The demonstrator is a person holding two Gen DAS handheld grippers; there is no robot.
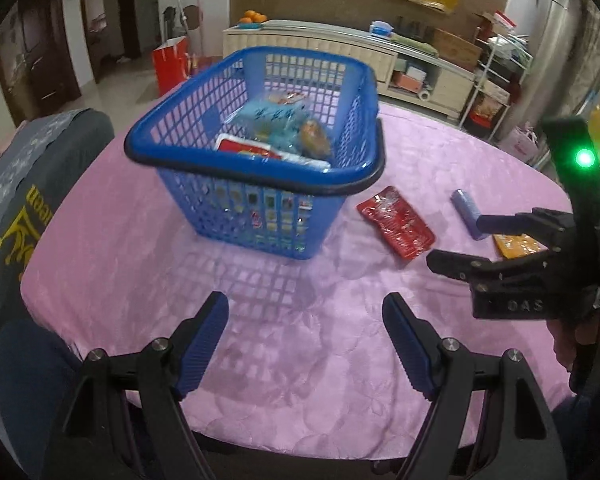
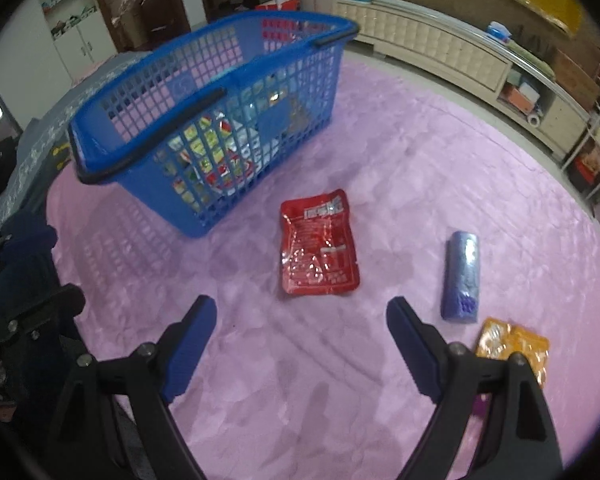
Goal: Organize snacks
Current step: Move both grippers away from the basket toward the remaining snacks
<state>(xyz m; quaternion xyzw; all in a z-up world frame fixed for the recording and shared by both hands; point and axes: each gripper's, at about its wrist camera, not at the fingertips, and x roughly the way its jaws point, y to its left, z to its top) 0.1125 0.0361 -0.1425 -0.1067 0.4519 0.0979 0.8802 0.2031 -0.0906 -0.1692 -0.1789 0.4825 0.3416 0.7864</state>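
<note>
A blue plastic basket (image 1: 188, 136) (image 2: 312, 92) with black handles stands on the pink table and holds several snack packs (image 1: 276, 120). On the table to its right lie a red snack pack (image 1: 396, 222) (image 2: 318, 250), a purple roll-shaped pack (image 1: 466, 210) (image 2: 462, 276) and an orange pack (image 1: 516, 246) (image 2: 514, 344). My left gripper (image 1: 304, 312) is open and empty, hovering in front of the basket. My right gripper (image 2: 300, 318) is open and empty, just short of the red pack; it shows from the side in the left wrist view (image 1: 456, 240).
The pink tablecloth (image 1: 260, 360) (image 2: 420, 160) covers a round table. A chair draped with a grey shirt (image 1: 24, 200) stands at the left. A low white cabinet (image 1: 340, 52) (image 2: 440, 48) and shelves stand behind.
</note>
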